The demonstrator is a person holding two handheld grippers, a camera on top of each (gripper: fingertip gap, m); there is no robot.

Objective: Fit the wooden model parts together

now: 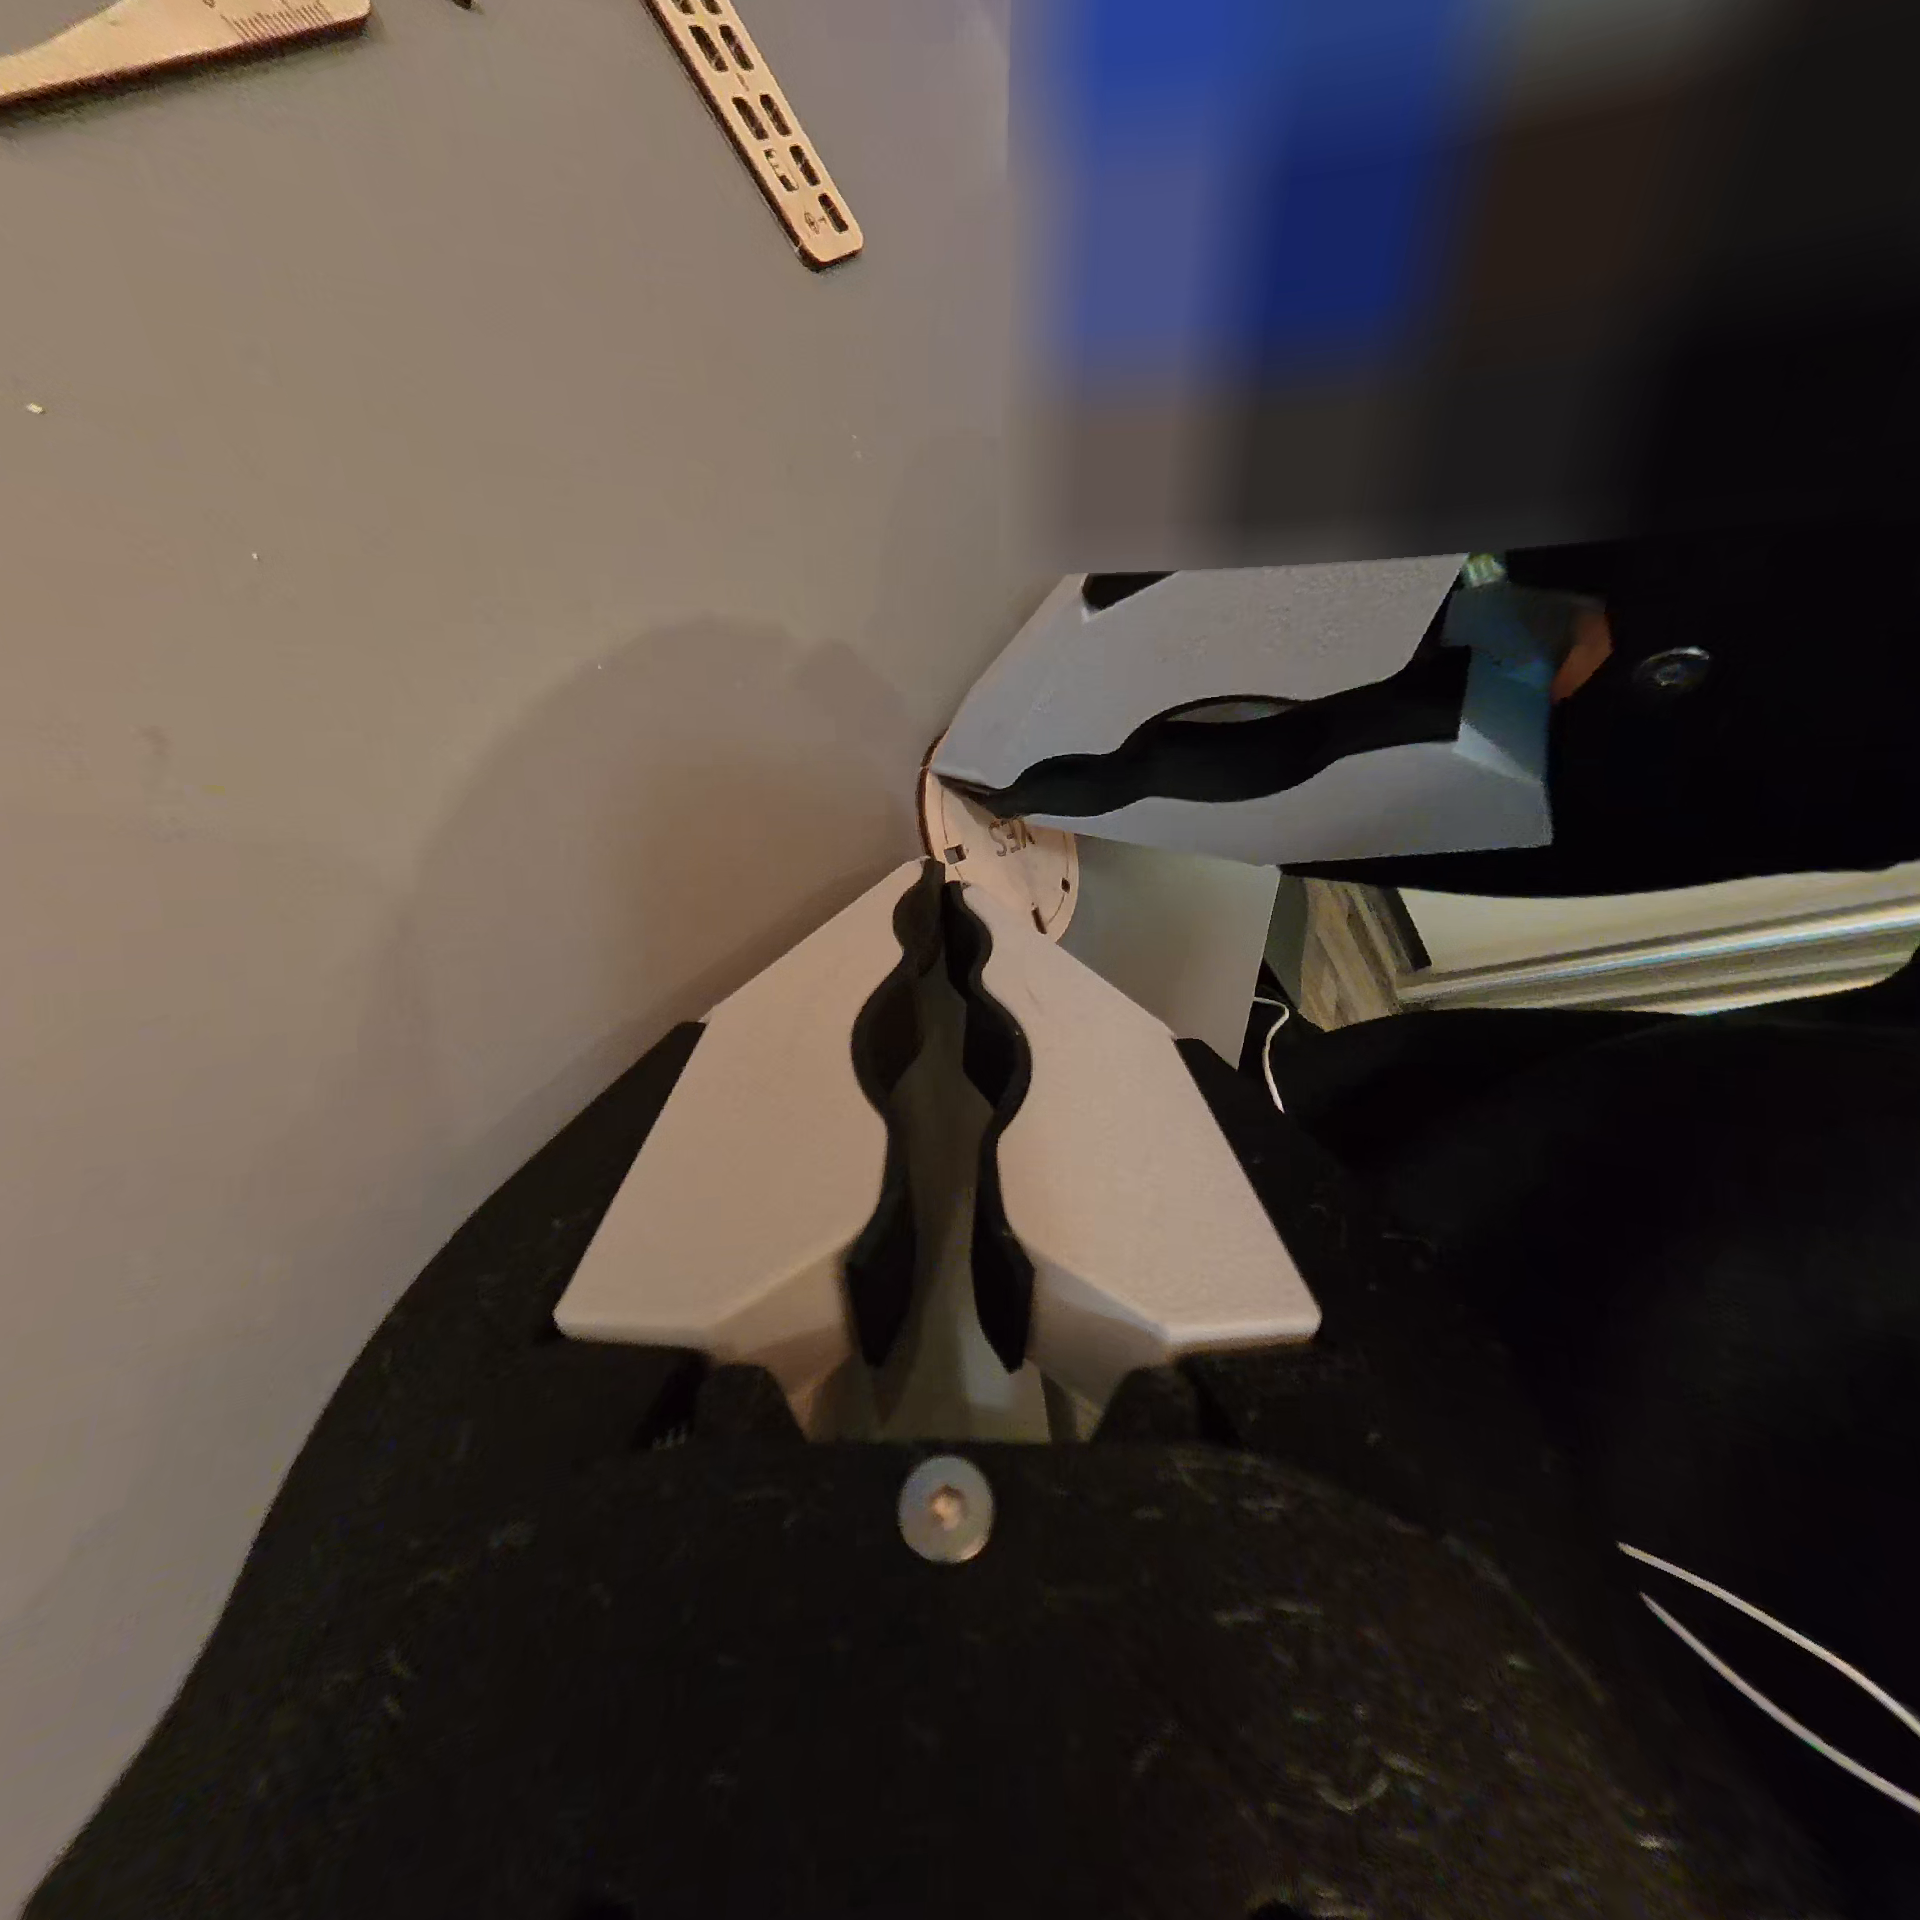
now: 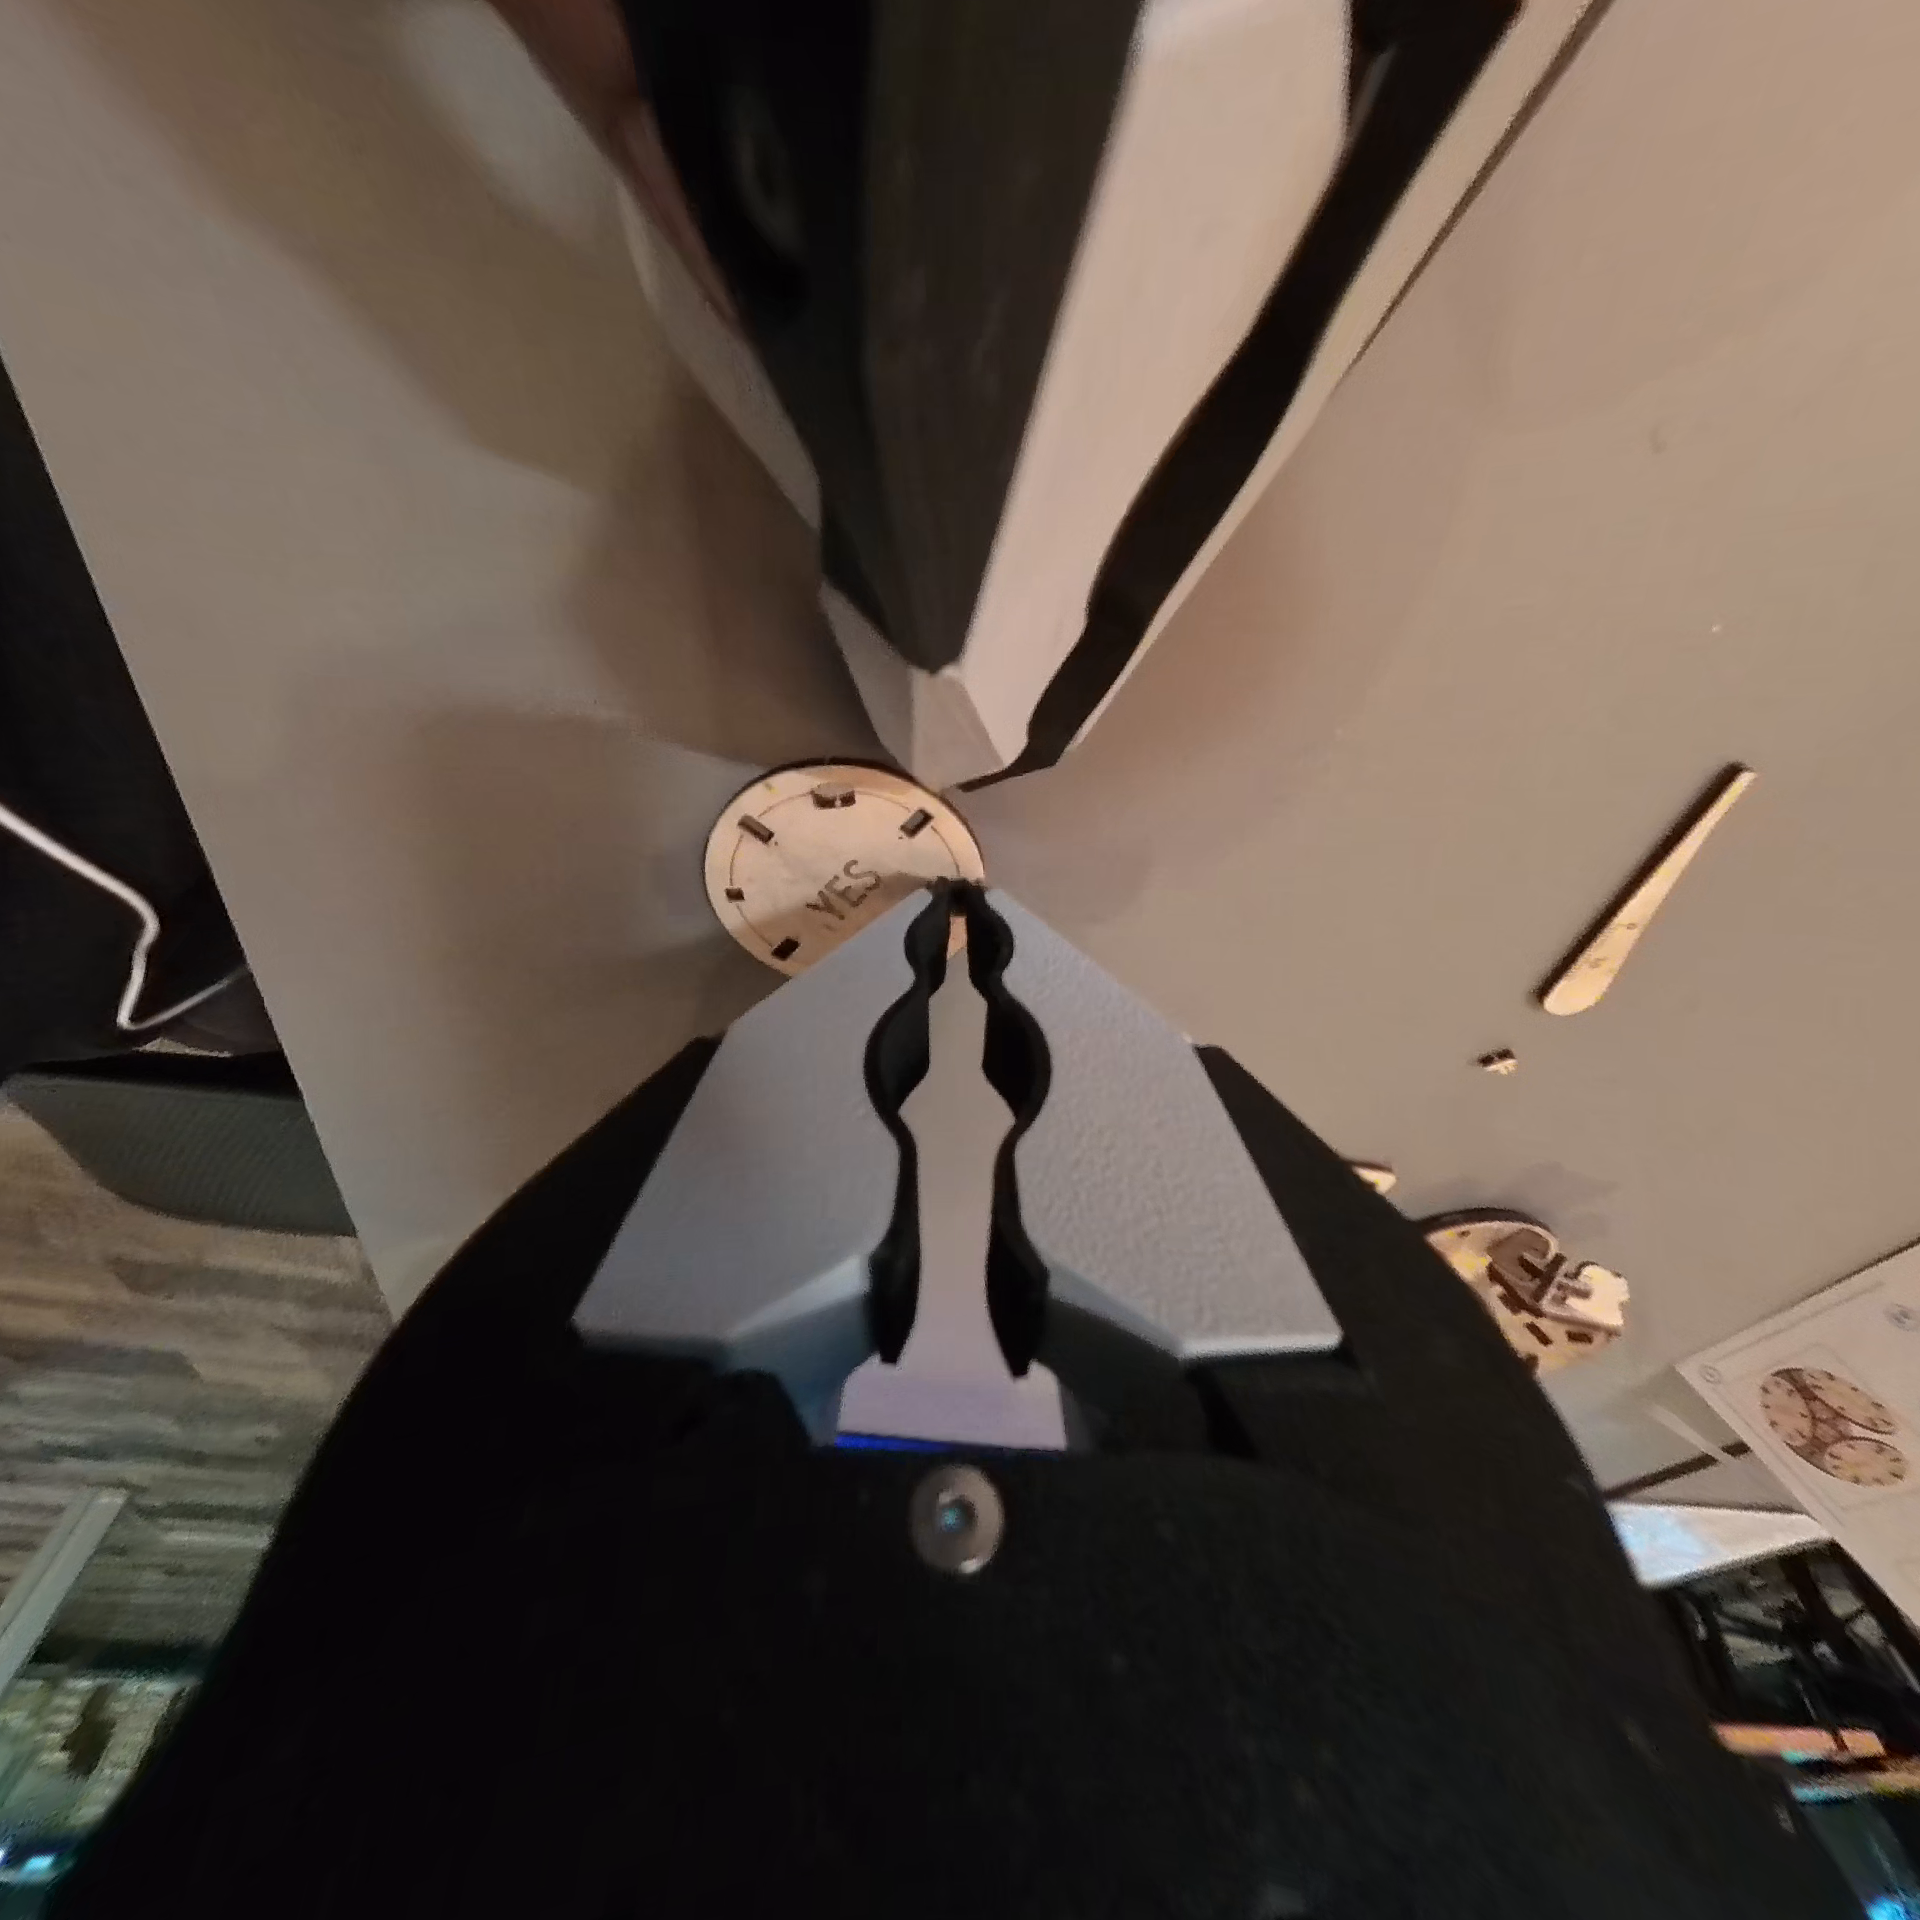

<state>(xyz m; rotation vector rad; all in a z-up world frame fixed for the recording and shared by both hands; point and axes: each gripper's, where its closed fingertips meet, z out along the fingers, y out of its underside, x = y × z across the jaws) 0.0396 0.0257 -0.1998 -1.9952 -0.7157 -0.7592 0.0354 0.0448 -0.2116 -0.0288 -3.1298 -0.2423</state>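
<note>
Wooden disc (image 2: 831,873) lies flat on the grey tabletop (image 2: 1351,831), met at six o'clock by closed right tongs (image 2: 961,888) and at one o'clock by closed left tongs (image 1: 940,868), neither gripping it.

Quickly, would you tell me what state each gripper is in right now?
Left gripper: closed, tips at the edge of the round wooden disc on the grey table, holding nothing.
Right gripper: closed, tips on the same disc, holding nothing.

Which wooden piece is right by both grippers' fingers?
The round wooden disc. Both grippers' closed fingers meet at it, while the long thin wooden piece lies off to the side, apart from them.
</note>
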